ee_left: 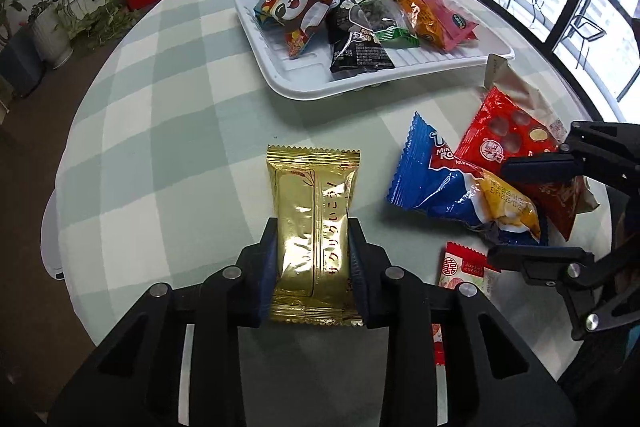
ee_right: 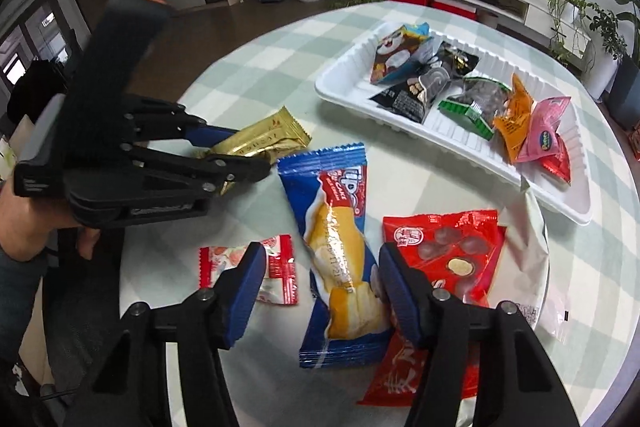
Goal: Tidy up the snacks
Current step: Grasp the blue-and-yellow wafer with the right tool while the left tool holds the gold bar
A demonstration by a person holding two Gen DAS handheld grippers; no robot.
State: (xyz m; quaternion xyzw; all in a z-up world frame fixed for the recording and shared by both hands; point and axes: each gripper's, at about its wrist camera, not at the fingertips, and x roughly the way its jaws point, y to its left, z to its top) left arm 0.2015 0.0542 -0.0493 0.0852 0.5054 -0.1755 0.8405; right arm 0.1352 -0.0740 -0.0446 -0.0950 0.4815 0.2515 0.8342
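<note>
A gold snack packet lies on the green-checked tablecloth, and my left gripper is shut on its near half, both pads pressing its long edges. The right wrist view shows that left gripper clamped on the gold packet. My right gripper straddles a blue cake packet lying flat. Its right pad sits at the wrapper's edge, while a gap shows beside the left pad, so it is open. From the left wrist view, the right gripper stands over the blue packet.
A white ribbed tray at the back holds several snack bags. A red bag lies on a pale bag right of the blue packet. A small red-and-white packet lies left of it. A hand holds the left gripper.
</note>
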